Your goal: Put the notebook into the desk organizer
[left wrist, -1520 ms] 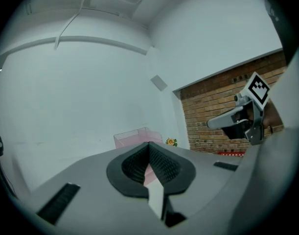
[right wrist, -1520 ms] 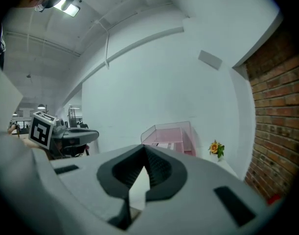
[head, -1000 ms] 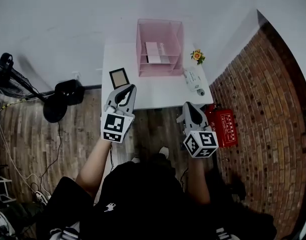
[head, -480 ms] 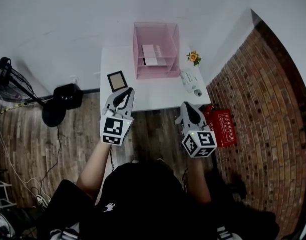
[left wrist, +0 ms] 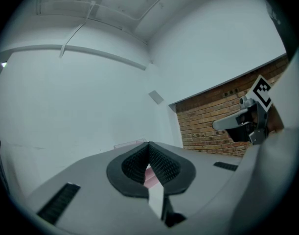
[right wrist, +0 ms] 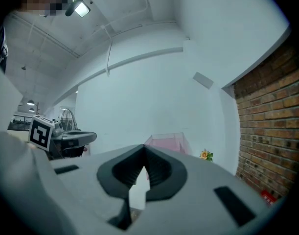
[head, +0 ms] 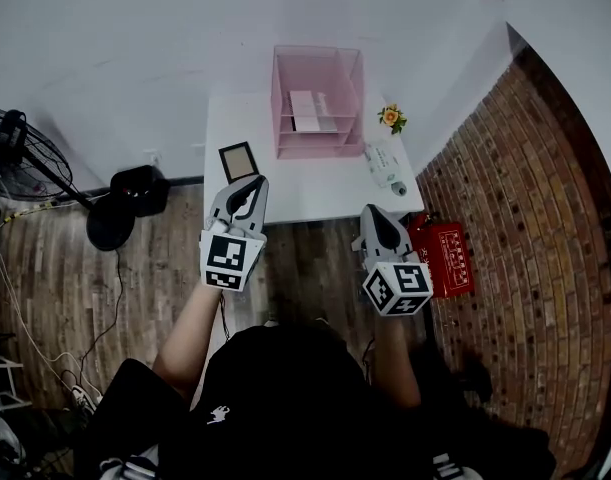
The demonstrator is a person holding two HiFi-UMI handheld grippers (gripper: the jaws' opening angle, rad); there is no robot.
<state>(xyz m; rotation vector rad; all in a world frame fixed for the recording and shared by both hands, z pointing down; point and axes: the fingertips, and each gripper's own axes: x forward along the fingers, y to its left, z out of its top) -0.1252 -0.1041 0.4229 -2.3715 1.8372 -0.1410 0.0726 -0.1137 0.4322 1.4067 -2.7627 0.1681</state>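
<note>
The notebook (head: 238, 160), brown with a dark border, lies flat on the left part of the white table (head: 305, 193). At the table's back stands the pink see-through desk organizer (head: 318, 101), with papers on a shelf; it also shows in the right gripper view (right wrist: 166, 142). My left gripper (head: 254, 181) hovers at the table's front edge just in front of the notebook, jaws shut and empty (left wrist: 149, 144). My right gripper (head: 373, 212) hangs off the front right corner, also shut on nothing (right wrist: 143, 147).
A small pot of flowers (head: 391, 117) and a white object (head: 385, 166) sit on the table's right side. A red box (head: 445, 255) lies on the floor by the brick wall. A fan (head: 15, 153) and a black object (head: 135, 188) stand at the left.
The head view shifts a little. Both grippers stay in about the same place before the table, jaws shut.
</note>
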